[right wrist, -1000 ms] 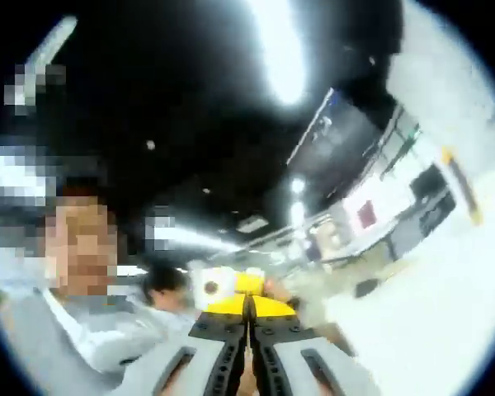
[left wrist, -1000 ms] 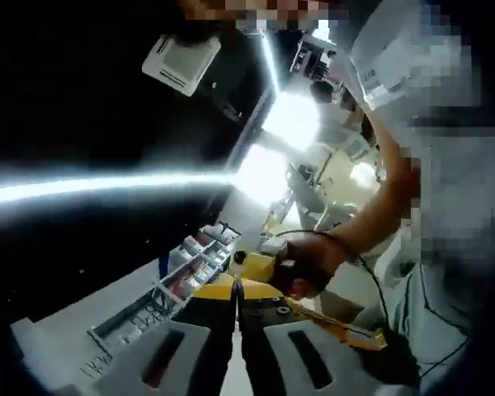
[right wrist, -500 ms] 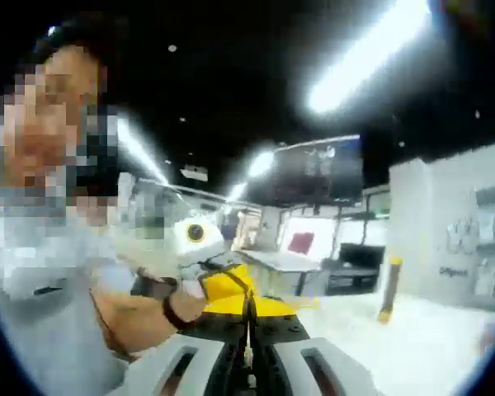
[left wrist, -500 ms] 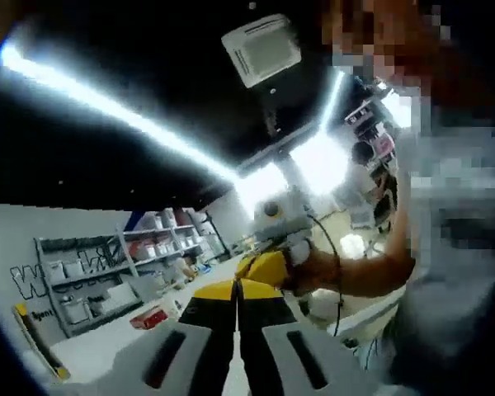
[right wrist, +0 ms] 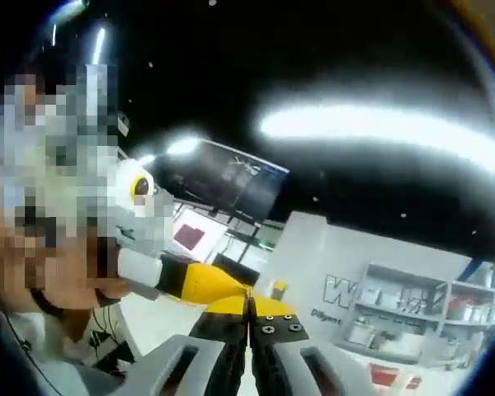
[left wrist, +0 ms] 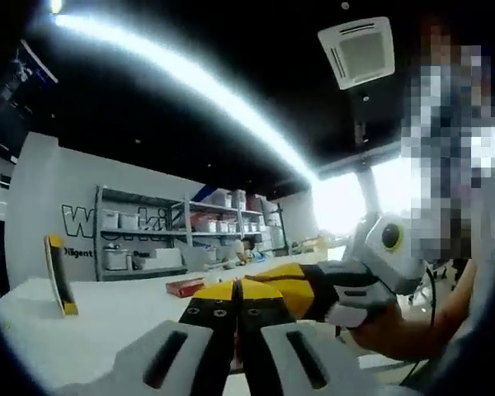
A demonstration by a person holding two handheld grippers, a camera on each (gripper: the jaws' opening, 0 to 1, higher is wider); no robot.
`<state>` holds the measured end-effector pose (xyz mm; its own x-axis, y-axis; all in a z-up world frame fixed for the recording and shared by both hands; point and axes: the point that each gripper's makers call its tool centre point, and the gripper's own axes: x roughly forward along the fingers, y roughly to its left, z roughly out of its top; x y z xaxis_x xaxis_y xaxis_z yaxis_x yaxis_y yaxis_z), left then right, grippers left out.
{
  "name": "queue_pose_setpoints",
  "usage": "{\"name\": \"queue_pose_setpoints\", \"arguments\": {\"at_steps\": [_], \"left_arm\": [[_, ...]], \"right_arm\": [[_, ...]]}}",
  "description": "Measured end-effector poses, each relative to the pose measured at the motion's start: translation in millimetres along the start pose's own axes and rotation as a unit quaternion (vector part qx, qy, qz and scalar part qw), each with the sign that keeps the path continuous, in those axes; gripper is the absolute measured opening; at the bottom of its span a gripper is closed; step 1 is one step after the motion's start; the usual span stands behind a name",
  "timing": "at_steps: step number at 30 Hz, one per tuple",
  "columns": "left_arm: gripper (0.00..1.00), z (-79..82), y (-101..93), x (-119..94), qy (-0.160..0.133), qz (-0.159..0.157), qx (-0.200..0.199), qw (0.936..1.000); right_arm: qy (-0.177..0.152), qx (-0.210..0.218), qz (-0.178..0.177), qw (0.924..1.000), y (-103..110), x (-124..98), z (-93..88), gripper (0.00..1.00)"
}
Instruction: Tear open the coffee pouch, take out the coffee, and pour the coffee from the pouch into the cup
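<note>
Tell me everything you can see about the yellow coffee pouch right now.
The coffee pouch is bright yellow and looks like smooth, glossy packaging. Both claws are shut on it: the left claw pinches its near edge, and the right claw does the same in its own view, where the pouch stretches from the jaw tips toward the other claw. It is held up in the air, roughly level. Whether it is torn open cannot be told.

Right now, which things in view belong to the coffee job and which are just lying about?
Job: left gripper and right gripper, both shut, tip to tip.
Lying about: shelving rack, red box, table, yellow-and-black post, ceiling air unit.
</note>
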<state>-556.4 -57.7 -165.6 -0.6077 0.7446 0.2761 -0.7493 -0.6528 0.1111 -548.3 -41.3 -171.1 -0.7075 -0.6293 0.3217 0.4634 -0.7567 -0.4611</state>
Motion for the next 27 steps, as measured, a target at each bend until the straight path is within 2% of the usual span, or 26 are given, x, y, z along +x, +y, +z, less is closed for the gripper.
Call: {"name": "queue_pose_setpoints", "arguments": {"at_steps": [1,2,4,5,7,9,10,11,13,15,17,20,24,27], "left_arm": [[0.01,-0.5,2.0,0,-0.005,0.002,-0.006,1.0000],[0.01,-0.8,2.6,0,-0.009,-0.001,-0.033,0.9994],[0.01,1.3,2.0,-1,-0.022,-0.033,-0.083,0.9958],[0.01,2.0,2.3,-2,-0.029,-0.050,-0.130,0.9898],[0.01,0.7,5.9,-3,-0.033,-0.069,-0.164,0.9835],[0.01,-1.3,6.8,-3,-0.031,-0.091,-0.191,0.9768],[0.01,-3.5,6.9,-3,-0.024,-0.096,-0.199,0.9751],[0.01,-6.0,6.7,-2,-0.015,-0.101,-0.197,0.9752],[0.01,-4.4,6.9,-2,-0.017,-0.100,-0.191,0.9763],[0.01,-4.3,1.6,-2,-0.007,-0.112,-0.186,0.9761],[0.01,-7.0,-3.7,-2,0.008,-0.121,-0.172,0.9776],[0.02,-7.7,-8.0,-2,0.017,-0.127,-0.160,0.9788],[0.02,-8.9,-15.1,-7,0.031,-0.148,-0.141,0.9785],[0.02,-10.7,-19.1,-10,0.047,-0.166,-0.130,0.9764]], "right_arm": [[-0.004,0.021,0.004,0.9998,1,1,-0.9,0.01],[-0.007,0.045,0.011,0.9989,2,2,-2.0,0.01],[-0.024,0.113,0.038,0.9925,5,3,0.5,0.01],[-0.032,0.148,0.052,0.9871,4,3,1.9,0.01],[-0.036,0.199,0.096,0.9745,7,3,1.9,0.01],[-0.046,0.232,0.132,0.9628,6,3,2.1,0.02],[-0.047,0.237,0.149,0.9588,6,3,0.7,0.03],[-0.041,0.236,0.154,0.9585,3,3,-3.6,0.04],[-0.029,0.222,0.164,0.9608,1,3,-11.1,0.12],[-0.006,0.218,0.182,0.9588,6,0,-17.7,0.11],[-0.002,0.211,0.184,0.9602,6,1,-17.2,0.10],[0.013,0.201,0.207,0.9573,13,-2,-16.5,0.07],[0.037,0.185,0.246,0.9508,22,-6,-17.0,0.06],[0.050,0.181,0.261,0.9468,25,-8,-17.1,0.06]]}}
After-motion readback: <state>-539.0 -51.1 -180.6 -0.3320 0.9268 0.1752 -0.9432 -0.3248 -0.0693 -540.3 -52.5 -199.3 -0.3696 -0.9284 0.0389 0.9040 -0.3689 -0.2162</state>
